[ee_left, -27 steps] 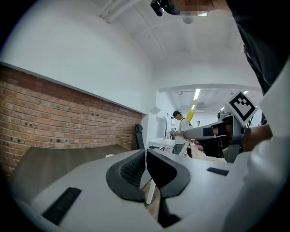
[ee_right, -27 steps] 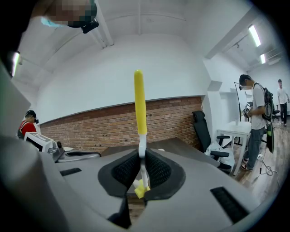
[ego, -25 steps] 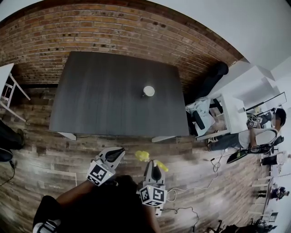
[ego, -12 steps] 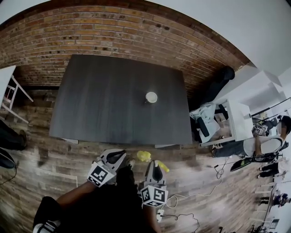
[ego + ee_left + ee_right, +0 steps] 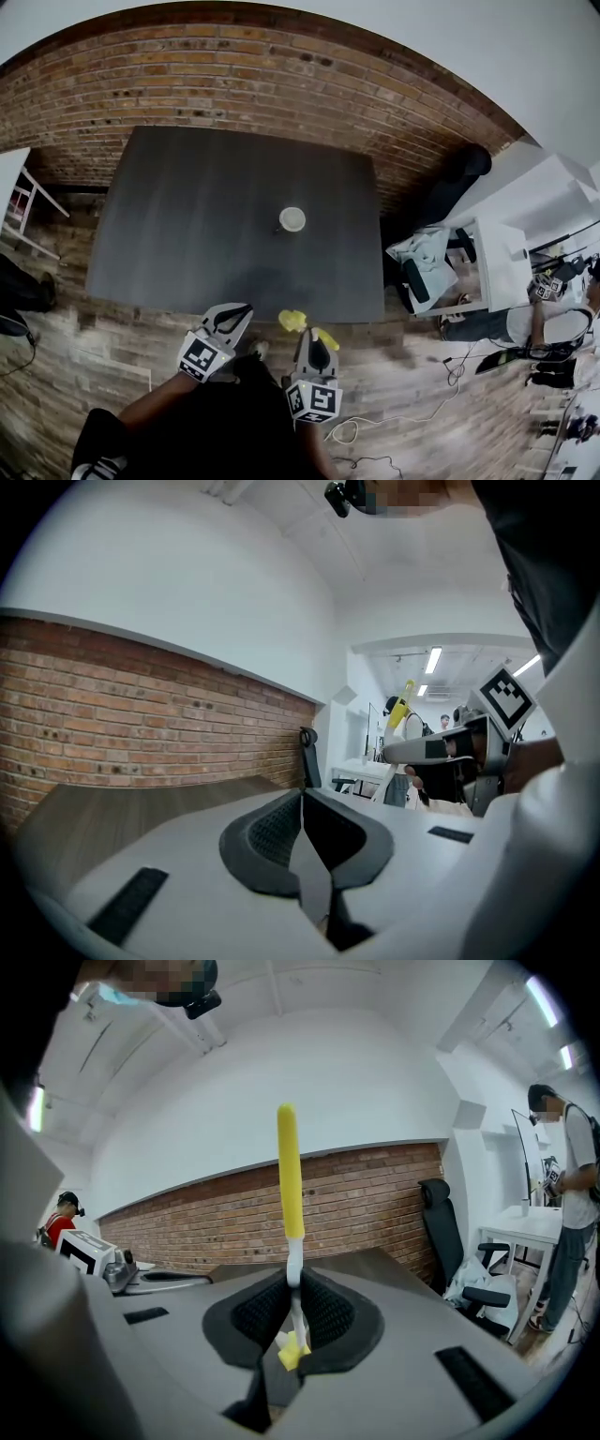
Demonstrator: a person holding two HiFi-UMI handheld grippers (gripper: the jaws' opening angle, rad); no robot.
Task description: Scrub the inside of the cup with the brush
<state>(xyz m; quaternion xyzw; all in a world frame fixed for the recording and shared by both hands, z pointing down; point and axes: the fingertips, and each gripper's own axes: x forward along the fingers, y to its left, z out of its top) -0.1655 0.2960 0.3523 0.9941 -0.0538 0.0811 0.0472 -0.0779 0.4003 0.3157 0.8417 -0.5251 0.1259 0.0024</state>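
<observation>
A small white cup (image 5: 292, 219) stands upright on the dark table (image 5: 187, 216), right of its middle. Both grippers hang short of the table's near edge, over the wooden floor and well away from the cup. My right gripper (image 5: 315, 345) (image 5: 294, 1288) is shut on the white neck of a yellow brush (image 5: 289, 1171). Its yellow handle points up and forward past the jaws. In the head view the brush (image 5: 294, 322) shows yellow just ahead of that gripper. My left gripper (image 5: 232, 317) (image 5: 302, 797) is shut with nothing between its jaws. The cup does not show in either gripper view.
A brick wall (image 5: 234, 84) runs behind the table. A black office chair (image 5: 459, 169), a white desk (image 5: 497, 253) and a person (image 5: 567, 1204) are to the right. Cables (image 5: 356, 431) lie on the floor near my feet.
The view has moved up to the table: its near edge now lies just ahead of the grippers, and the cup sits lower and further left in view. Both grippers keep their state.
</observation>
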